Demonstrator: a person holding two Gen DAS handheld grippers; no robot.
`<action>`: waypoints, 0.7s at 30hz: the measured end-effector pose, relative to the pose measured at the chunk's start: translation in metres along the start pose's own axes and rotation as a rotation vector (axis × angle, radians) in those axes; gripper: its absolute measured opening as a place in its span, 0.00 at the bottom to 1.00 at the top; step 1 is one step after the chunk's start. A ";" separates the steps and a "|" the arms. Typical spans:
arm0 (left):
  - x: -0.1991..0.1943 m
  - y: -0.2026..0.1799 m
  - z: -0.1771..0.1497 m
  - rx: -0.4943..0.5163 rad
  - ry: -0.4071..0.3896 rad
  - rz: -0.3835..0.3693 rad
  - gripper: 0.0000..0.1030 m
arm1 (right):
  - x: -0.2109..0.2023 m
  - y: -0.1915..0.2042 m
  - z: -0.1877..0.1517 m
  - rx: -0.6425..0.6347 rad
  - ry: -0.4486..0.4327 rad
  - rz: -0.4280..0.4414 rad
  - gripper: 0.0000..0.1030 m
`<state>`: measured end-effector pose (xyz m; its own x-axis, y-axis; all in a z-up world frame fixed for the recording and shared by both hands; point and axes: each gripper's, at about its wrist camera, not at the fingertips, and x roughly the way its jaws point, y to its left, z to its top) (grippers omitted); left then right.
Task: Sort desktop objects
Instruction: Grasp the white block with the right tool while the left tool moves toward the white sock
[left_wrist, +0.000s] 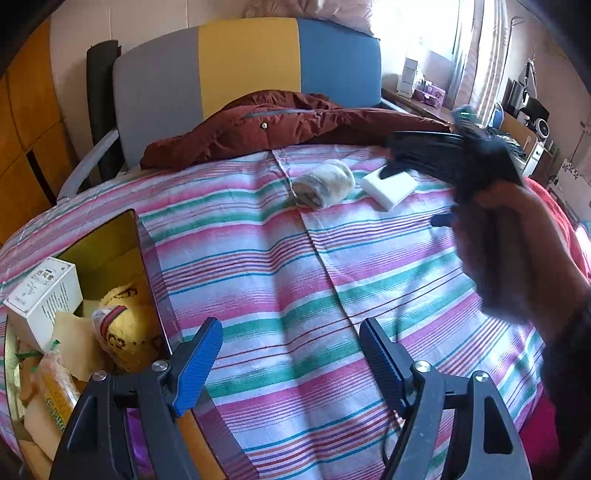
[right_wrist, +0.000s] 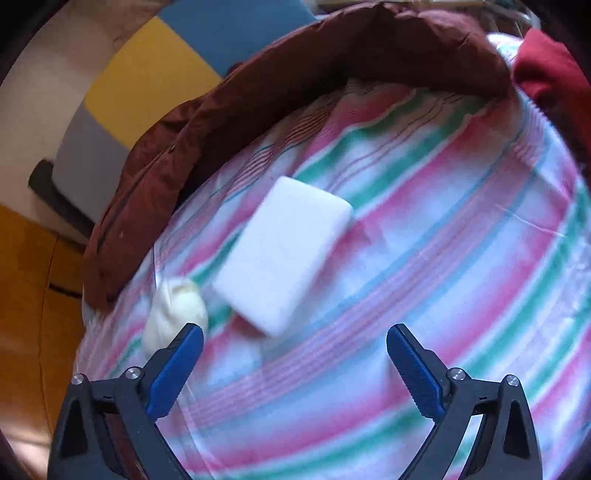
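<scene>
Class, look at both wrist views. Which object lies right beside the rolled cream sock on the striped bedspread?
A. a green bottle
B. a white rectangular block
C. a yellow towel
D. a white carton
B: the white rectangular block lies just beside the rolled cream sock on the striped bedspread.

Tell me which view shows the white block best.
The right wrist view: the white block lies whole and large just ahead of the open right gripper, though blurred. The left wrist view shows it small and far, one corner hidden by that gripper.
</scene>
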<state>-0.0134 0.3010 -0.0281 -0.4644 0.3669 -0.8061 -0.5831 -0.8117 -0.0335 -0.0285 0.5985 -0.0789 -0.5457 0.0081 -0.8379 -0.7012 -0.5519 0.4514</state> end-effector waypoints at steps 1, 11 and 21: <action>-0.001 0.001 0.000 0.002 -0.003 0.002 0.76 | 0.005 0.004 0.004 0.008 0.002 -0.012 0.97; 0.001 0.022 0.004 -0.049 0.000 -0.014 0.76 | 0.037 0.042 0.028 -0.143 -0.030 -0.206 0.89; 0.000 0.023 0.005 -0.058 0.001 -0.036 0.74 | 0.003 0.026 0.005 -0.388 0.067 -0.071 0.69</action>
<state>-0.0300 0.2847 -0.0263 -0.4429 0.3962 -0.8043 -0.5597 -0.8230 -0.0973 -0.0505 0.5888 -0.0682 -0.4617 0.0100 -0.8870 -0.5037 -0.8260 0.2529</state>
